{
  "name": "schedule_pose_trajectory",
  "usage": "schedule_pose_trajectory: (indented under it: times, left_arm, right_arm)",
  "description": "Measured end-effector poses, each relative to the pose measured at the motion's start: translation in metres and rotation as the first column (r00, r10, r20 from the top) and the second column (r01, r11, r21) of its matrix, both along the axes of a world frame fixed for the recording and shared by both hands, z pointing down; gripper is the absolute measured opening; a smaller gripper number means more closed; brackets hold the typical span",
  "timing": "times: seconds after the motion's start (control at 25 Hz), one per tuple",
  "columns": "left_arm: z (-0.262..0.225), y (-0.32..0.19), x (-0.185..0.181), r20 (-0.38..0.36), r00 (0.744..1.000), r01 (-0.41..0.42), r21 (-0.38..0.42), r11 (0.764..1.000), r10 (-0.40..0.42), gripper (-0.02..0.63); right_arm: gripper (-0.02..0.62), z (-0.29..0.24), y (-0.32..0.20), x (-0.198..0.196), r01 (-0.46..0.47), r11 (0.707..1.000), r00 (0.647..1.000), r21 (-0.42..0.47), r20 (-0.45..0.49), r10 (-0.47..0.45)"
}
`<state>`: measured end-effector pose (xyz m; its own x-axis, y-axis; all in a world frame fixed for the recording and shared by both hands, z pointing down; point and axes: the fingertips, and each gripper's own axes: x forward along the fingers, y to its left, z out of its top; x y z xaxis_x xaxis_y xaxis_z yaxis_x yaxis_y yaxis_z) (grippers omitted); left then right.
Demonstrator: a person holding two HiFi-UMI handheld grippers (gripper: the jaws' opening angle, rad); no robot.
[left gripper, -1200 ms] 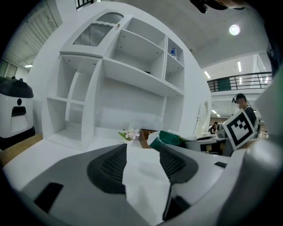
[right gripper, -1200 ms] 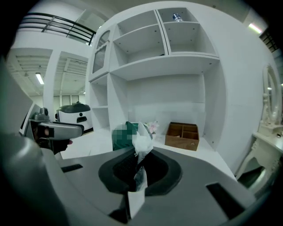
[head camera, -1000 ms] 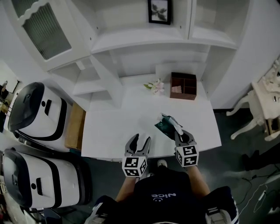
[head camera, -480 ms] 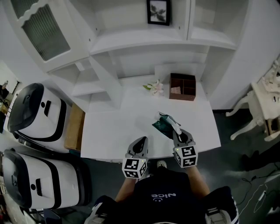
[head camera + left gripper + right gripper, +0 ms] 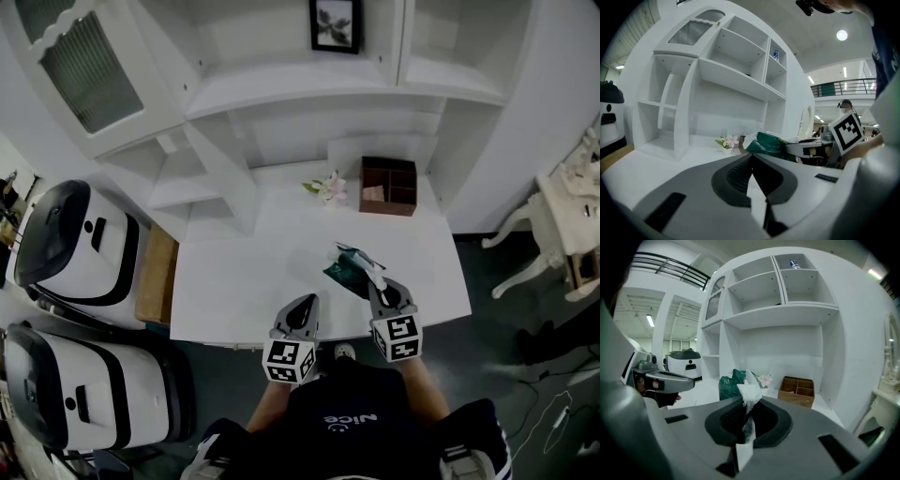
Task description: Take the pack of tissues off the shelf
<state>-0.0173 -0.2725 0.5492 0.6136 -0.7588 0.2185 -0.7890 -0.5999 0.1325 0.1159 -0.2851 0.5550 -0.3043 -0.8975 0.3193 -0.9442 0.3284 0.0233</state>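
Observation:
The pack of tissues (image 5: 349, 266) is dark green with a white end. It hangs just over the white desk (image 5: 242, 272) at front right. My right gripper (image 5: 379, 286) is shut on that white end, which sticks up between the jaws in the right gripper view, where the pack (image 5: 727, 383) lies just beyond the right gripper (image 5: 746, 414). My left gripper (image 5: 302, 310) is at the desk's front edge, shut and empty. In the left gripper view the left gripper (image 5: 751, 174) has its jaws together, with the pack (image 5: 765, 143) ahead to the right.
A brown wooden box (image 5: 389, 185) and a small bunch of flowers (image 5: 325, 186) stand at the back of the desk. White shelves (image 5: 291, 89) rise behind, with a framed picture (image 5: 333, 23). Two white appliances (image 5: 73, 246) stand at left, white furniture (image 5: 567, 211) at right.
My left gripper's jaws have closed from wide open to shut, with nothing in them. The right gripper and the pack have hardly moved.

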Motion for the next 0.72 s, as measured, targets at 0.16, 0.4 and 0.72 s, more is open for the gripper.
schedule_pose_trajectory:
  times: [0.16,0.4,0.72]
  left_arm:
    - [-0.0001,-0.0036,-0.0008,0.018,1.000,0.007,0.015,1.000,-0.007,0.003]
    - [0.0015,-0.0062,0.0025,0.006,1.000,0.013,0.008,1.000,-0.013,0.003]
    - [0.0016,-0.0095,0.0028,0.006,1.000,0.017,0.010,1.000,-0.017,0.003]
  right_arm:
    - [0.017,0.0036,0.0000,0.0023,-0.004,1.000,1.000,-0.017,-0.003,0.004]
    - [0.017,0.0038,-0.0012,0.0035,0.001,1.000,1.000,-0.013,-0.027,-0.001]
    - [0.017,0.0069,-0.0012,0.0044,-0.003,1.000,1.000,-0.023,-0.029,0.002]
